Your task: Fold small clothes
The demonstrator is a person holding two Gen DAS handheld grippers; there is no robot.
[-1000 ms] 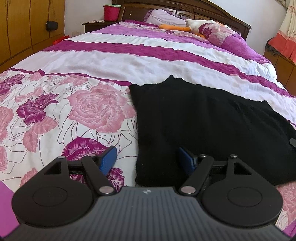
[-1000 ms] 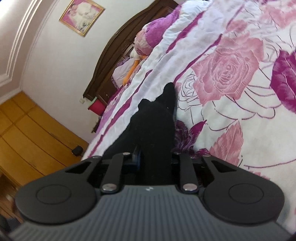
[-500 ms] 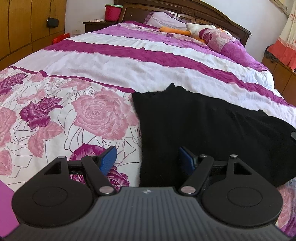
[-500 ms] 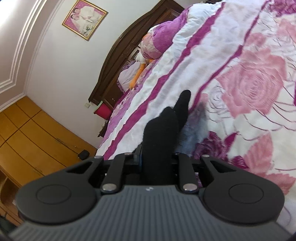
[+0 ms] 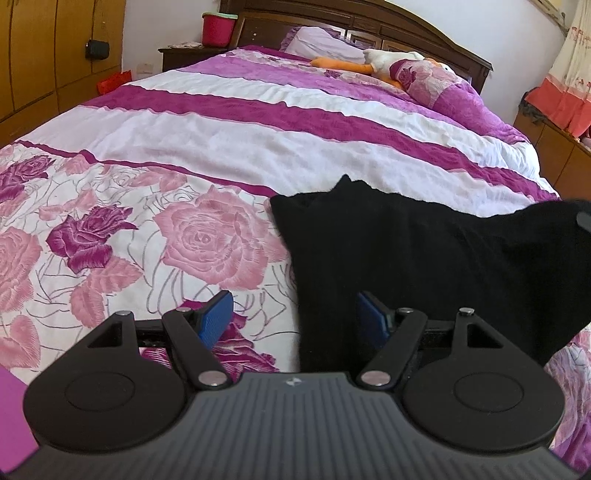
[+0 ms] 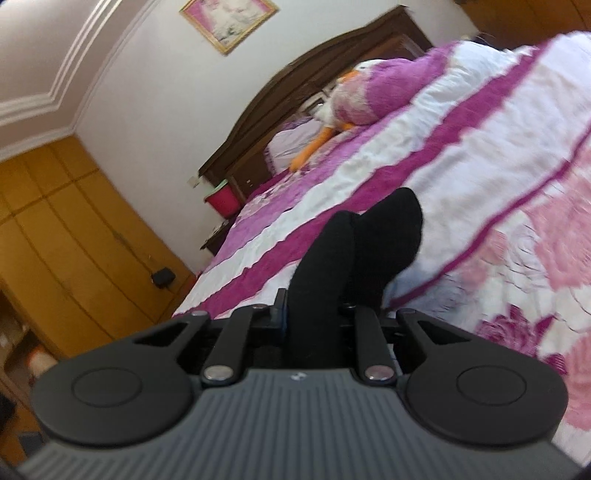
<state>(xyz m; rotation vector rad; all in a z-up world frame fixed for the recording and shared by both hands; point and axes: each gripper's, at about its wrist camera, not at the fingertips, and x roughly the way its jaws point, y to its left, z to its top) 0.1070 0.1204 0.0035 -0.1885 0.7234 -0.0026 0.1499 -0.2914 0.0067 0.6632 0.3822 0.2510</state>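
A small black knit garment [image 5: 406,254] lies on the floral bedspread [image 5: 184,206], its right side lifted off the bed. My left gripper [image 5: 293,314] is open, its blue pads [image 5: 214,314] straddling the garment's near left edge. My right gripper [image 6: 314,314] is shut on the garment's right part [image 6: 347,251] and holds it raised above the bed, the cloth standing up between the jaws. The edge of the right gripper [image 5: 583,221] shows at the far right of the left wrist view.
Pillows and an orange-and-white plush toy [image 5: 369,62] lie by the dark wooden headboard [image 5: 406,22]. A red bucket [image 5: 218,26] stands on a nightstand at the back left. Wooden wardrobes [image 5: 44,55] line the left wall.
My right gripper has lifted the garment's right side higher and swung it over, tilting its view up toward the headboard. My left gripper stayed open at the near edge.
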